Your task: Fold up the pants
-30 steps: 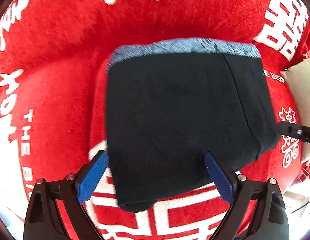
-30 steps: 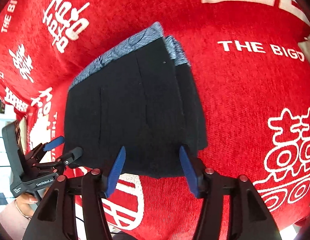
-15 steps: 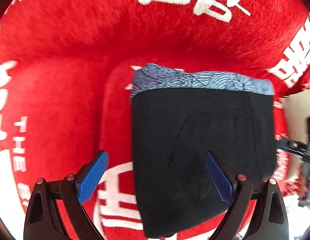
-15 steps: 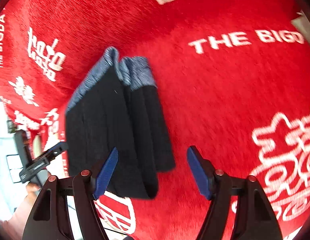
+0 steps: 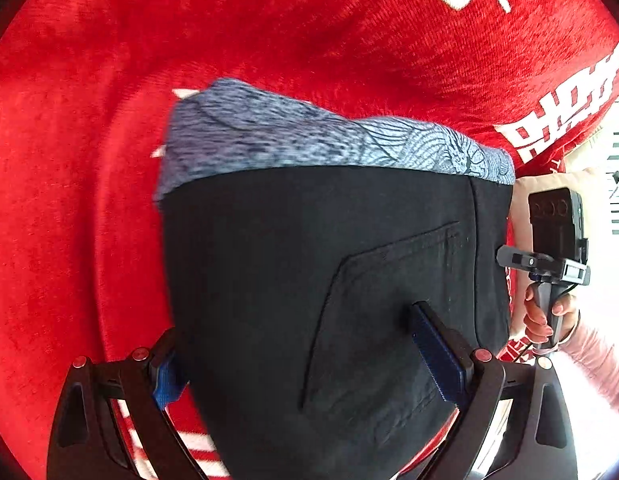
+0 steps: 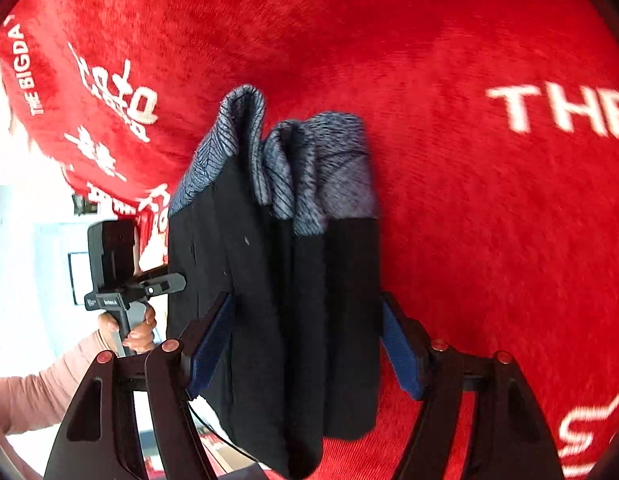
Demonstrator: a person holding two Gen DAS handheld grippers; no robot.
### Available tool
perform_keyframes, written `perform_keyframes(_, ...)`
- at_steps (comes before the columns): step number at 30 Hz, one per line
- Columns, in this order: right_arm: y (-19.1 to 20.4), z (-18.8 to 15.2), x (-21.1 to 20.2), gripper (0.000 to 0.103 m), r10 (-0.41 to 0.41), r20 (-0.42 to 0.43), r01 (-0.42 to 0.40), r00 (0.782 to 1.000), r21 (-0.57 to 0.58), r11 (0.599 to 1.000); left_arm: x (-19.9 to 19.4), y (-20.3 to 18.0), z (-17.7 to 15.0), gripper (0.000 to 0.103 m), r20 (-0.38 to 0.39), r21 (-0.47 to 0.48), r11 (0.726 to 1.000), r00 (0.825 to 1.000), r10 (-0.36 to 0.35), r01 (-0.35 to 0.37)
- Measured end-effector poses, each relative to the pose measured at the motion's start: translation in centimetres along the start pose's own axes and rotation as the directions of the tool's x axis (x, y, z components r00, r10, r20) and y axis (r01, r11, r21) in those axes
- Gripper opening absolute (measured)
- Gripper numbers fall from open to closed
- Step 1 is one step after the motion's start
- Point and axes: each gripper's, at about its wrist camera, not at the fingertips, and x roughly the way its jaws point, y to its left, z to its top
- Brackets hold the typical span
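The folded black pants (image 5: 309,280) with a blue-grey patterned waistband (image 5: 309,140) lie on the red cloth (image 5: 69,200). My left gripper (image 5: 301,368) stands open and low over their near end. Its left pad (image 5: 167,380) sits at the pants' left edge, half hidden by the fabric, and its right pad (image 5: 433,356) is over the back pocket. In the right wrist view the pants (image 6: 269,300) show edge-on as stacked layers. My right gripper (image 6: 305,344) is open, with a pad close against each side of the stack.
Red cloth with white lettering (image 6: 549,116) covers the whole surface. A hand in a pink sleeve (image 5: 549,320) holds the right unit beside the pants' right edge. Another hand (image 6: 129,328) holds the left unit at their left edge. Bright room shows beyond the cloth's edge.
Both grippers have come down and tipped toward the pants, which now fill more of each view. The folded stack now sits between each gripper's fingers. The right jaws stand a little wider.
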Motion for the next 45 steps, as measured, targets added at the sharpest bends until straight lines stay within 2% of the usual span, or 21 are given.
perform_keyframes(2, -0.4, 0.2, 0.0, 0.075, 0.012, -0.008, -0.012, 1.000, 0.019, 1.000, 0.2, -0.6, 0.0, 0.097, 0.012, 0.006, 1.000, 1.000, 0.019, -0.019)
perform_keyframes(3, -0.6, 0.3, 0.0, 0.074, 0.011, -0.015, -0.010, 1.000, 0.045, 0.999, 0.1, -0.8, -0.1, 0.093, 0.023, 0.004, 1.000, 0.999, 0.026, -0.026)
perform_keyframes(6, -0.6, -0.2, -0.9, 0.059, -0.008, -0.017, 0.009, 1.000, 0.065, 0.998, -0.8, -1.9, -0.6, 0.072, 0.062, 0.021, 0.999, 0.997, 0.036, -0.037)
perform_keyframes(7, -0.5, -0.4, -1.3, 0.050, -0.012, -0.007, 0.012, 1.000, 0.074, 0.997, -1.1, -2.2, -0.7, 0.065, 0.071, 0.025, 0.999, 0.997, 0.041, -0.043)
perform_keyframes(8, -0.5, -0.4, -1.4, 0.046, 0.000, 0.000, 0.000, 1.000, 0.089, 0.996, -1.5, -2.5, -0.8, 0.062, 0.081, 0.024, 0.998, 0.996, 0.048, -0.050)
perform_keyframes(10, -0.3, -0.8, -2.1, 0.042, 0.029, 0.021, -0.031, 0.999, 0.117, 0.993, -2.1, -3.0, -1.0, 0.053, 0.099, 0.014, 0.998, 0.993, 0.056, -0.058)
perform_keyframes(13, 0.5, -1.5, -3.3, 0.040, 0.055, 0.038, -0.059, 0.998, 0.116, 0.991, -3.3, -4.1, -1.7, 0.050, 0.128, 0.015, 0.998, 0.990, 0.062, -0.065)
perform_keyframes(17, 1.4, -2.7, -4.8, 0.040, 0.087, 0.041, -0.091, 0.995, 0.105, 0.990, -4.8, -5.8, -3.3, 0.049, 0.143, 0.027, 0.997, 0.987, 0.073, -0.078)
perform_keyframes(24, 2.0, -7.8, -8.4, 0.040, 0.122, 0.027, -0.125, 0.992, 0.095, 0.988, -6.6, -8.9, -7.9, 0.050, 0.148, 0.039, 0.994, 0.984, 0.096, -0.103)
perform_keyframes(30, 2.1, -12.9, -8.3, 0.040, 0.110, 0.011, -0.110, 0.994, 0.117, 0.987, -5.7, -8.1, -12.0, 0.050, 0.109, 0.020, 0.995, 0.989, 0.097, -0.100)
perform_keyframes(33, 1.8, -15.0, -7.2, 0.040, 0.073, 0.014, -0.074, 0.997, 0.132, 0.989, -4.4, -6.5, -13.7, 0.050, 0.084, 0.016, 0.996, 0.993, 0.085, -0.087)
perform_keyframes(35, 1.4, -16.0, -6.2, 0.040, 0.033, 0.014, -0.035, 0.999, 0.134, 0.990, -3.3, -5.4, -14.4, 0.054, 0.077, 0.013, 0.995, 0.992, 0.101, -0.102)
perform_keyframes(37, 1.1, -16.7, -5.4, 0.044, -0.023, 0.013, 0.021, 1.000, 0.112, 0.993, -3.1, -4.4, -14.7, 0.073, 0.107, -0.004, 0.994, 0.988, 0.109, -0.109)
perform_keyframes(38, 1.0, -17.0, -5.2, 0.048, -0.057, 0.020, 0.054, 0.998, 0.098, 0.994, -3.3, -4.1, -14.7, 0.078, 0.119, -0.015, 0.990, 0.983, 0.138, -0.137)
perform_keyframes(39, 1.0, -17.1, -5.2, 0.050, -0.080, 0.033, 0.076, 0.996, 0.093, 0.993, -3.4, -3.7, -14.6, 0.083, 0.125, -0.022, 0.988, 0.980, 0.157, -0.155)
perform_keyframes(41, 1.1, -17.1, -5.3, 0.058, -0.116, 0.044, 0.112, 0.992, 0.100, 0.989, -4.0, -3.4, -14.5, 0.083, 0.132, -0.032, 0.985, 0.976, 0.175, -0.172)
perform_keyframes(43, 1.9, -17.4, -5.5, 0.060, -0.186, 0.055, 0.181, 0.981, 0.083, 0.980, -4.9, -3.6, -14.6, 0.083, 0.148, -0.025, 0.974, 0.963, 0.225, -0.224)
perform_keyframes(45, 3.1, -17.4, -5.6, 0.062, -0.268, 0.066, 0.264, 0.961, 0.058, 0.963, -5.9, -4.1, -14.9, 0.083, 0.169, -0.010, 0.955, 0.940, 0.295, -0.298)
